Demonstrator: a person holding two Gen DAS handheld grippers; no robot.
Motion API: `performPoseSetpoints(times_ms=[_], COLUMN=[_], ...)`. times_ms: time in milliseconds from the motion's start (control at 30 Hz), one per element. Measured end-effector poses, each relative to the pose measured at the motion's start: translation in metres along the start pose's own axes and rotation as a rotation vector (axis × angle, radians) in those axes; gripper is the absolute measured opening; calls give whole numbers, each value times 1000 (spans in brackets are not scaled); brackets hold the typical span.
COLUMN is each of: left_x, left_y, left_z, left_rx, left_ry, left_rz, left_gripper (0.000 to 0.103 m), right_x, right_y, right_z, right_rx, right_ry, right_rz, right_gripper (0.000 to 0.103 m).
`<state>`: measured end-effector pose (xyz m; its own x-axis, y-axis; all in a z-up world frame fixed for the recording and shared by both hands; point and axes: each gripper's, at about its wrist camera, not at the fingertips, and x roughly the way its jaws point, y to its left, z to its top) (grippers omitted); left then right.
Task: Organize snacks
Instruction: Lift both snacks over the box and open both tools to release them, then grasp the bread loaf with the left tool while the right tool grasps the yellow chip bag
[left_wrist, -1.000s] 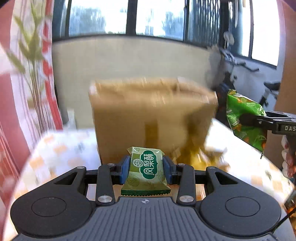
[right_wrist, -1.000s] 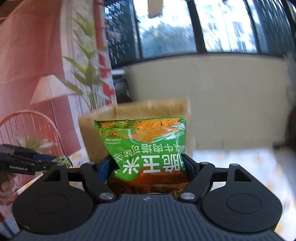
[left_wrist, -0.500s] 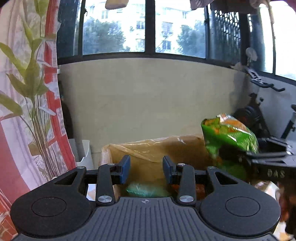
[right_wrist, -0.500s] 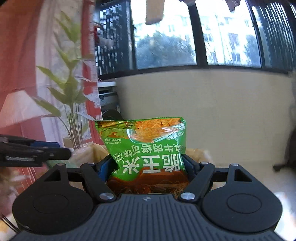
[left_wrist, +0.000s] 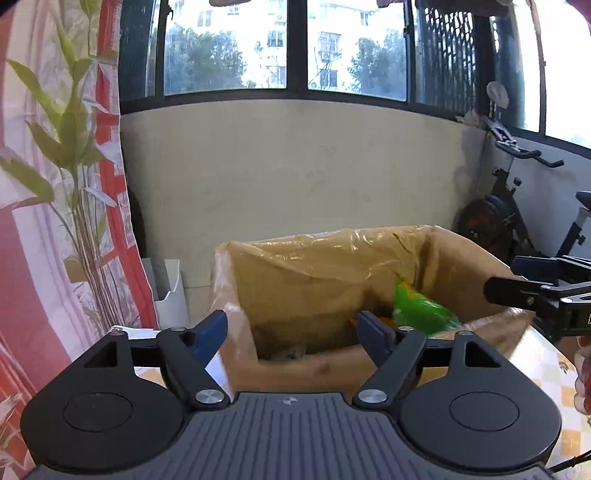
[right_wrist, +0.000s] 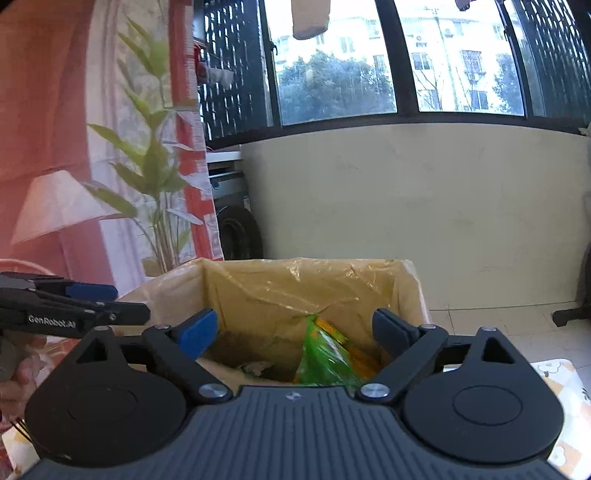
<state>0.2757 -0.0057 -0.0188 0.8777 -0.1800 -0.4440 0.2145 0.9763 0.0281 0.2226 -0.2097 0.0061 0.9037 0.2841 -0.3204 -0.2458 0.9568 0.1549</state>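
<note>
Both grippers, left and right, have just been opening; jaws wide, nothing between them. Green snack bag lies below inside lined cardboard box

Both wrist views near, above shared box

chip bag: green with orange print, blurred, tilted, inside box near right wall
box: brown cardboard, open top, lined with clear plastic
</note>
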Motion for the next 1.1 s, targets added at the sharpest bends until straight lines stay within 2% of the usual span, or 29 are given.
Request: performPoseSetpoints(times_ms=[233,333,500,767,1000,1100], left_x=[-38,-45,-34,-7,2,7], left_y=[4,2,-1,-13,-12,-17], left_z=[-29,-45,-71,-107,-128,-130], left_rx=[-44,-55,-91,-123,-148,-152], left_ry=[-31,-29,45,166,227,243], left_rz=[-33,-31,-47,-56,-66,-70], left_gripper=[85,85,85,85,85,85], right_x=[-35,-40,-24,13,-15,-23], right_y=[9,8,7,1,-15,-15], right_z=[-39,-63,-95,-126,-147,-159], right_rx=[-20,-7,-3,18,129,129], right_ry=[-6,28,140,301,279,280], right_rz=[-39,-64,-133,-186,-136,-114], right_gripper=[93,93,93,91,91,91])
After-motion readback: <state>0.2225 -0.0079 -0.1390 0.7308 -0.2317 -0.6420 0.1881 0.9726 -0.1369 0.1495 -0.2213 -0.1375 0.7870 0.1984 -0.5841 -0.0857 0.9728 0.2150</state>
